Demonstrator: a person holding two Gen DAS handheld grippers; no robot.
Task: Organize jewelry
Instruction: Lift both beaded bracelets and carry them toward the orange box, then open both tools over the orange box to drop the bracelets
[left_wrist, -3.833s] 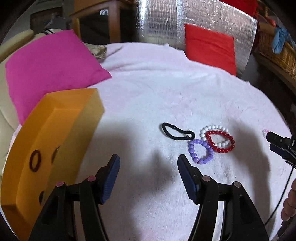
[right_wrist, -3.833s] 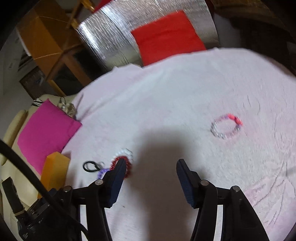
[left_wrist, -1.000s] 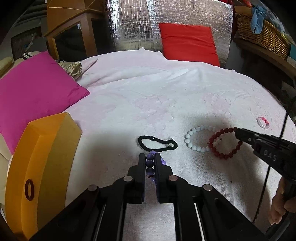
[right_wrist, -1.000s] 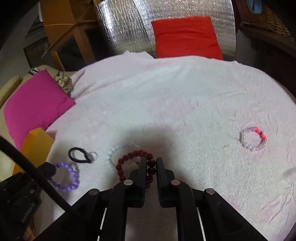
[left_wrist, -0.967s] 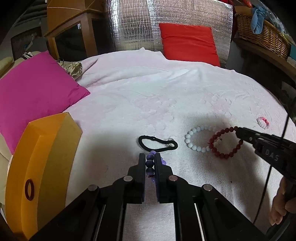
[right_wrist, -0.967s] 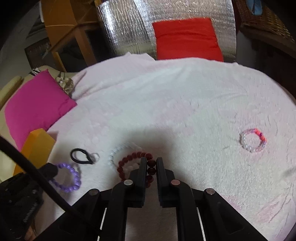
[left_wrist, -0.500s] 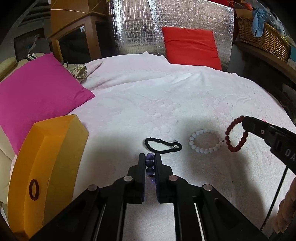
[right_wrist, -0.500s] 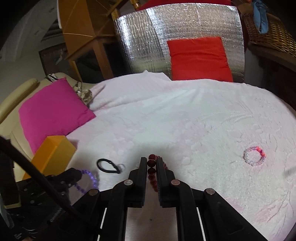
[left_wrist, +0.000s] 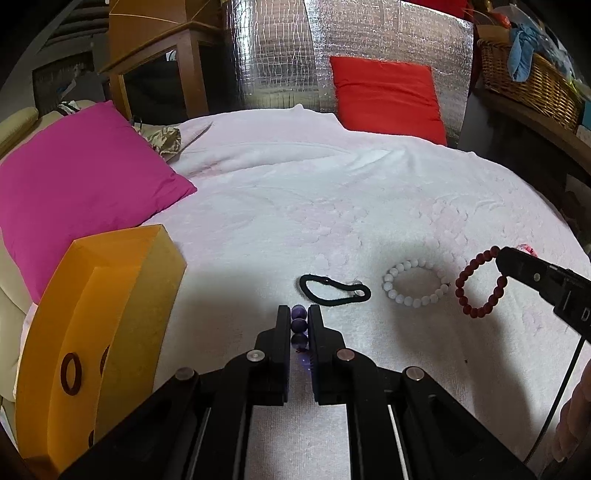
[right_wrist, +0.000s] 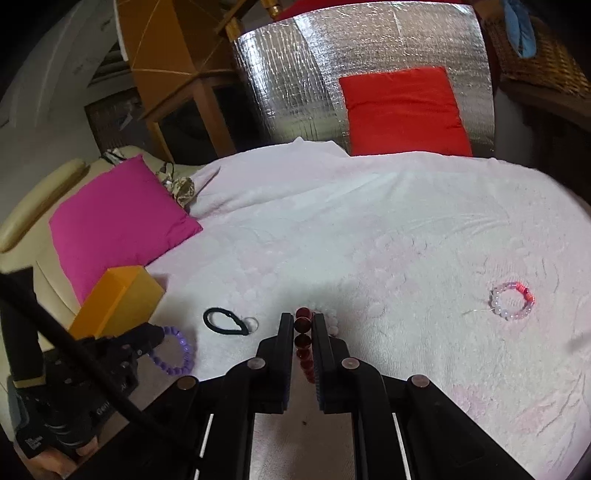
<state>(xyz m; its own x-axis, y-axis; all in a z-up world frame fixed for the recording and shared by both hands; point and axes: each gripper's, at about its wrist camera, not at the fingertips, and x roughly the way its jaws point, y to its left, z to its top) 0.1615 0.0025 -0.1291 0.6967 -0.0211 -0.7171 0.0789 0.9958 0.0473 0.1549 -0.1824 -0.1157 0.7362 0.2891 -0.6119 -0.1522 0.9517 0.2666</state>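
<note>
Matte black hand-held gripper (left_wrist: 299, 317); silver screws; trailing black cable (right_wrist: 74, 354)

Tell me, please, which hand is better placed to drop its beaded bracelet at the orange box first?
Left, probably. The left gripper, shut on the purple bead bracelet, hangs right beside the orange box. The right gripper holds the dark red bead bracelet farther away.

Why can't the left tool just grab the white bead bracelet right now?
Probably not yet. The left tool is already shut on the purple bracelet, so its jaws are full. The white bracelet lies free on the blanket, nothing covering it; the tool would have to drop the purple one first.
</note>
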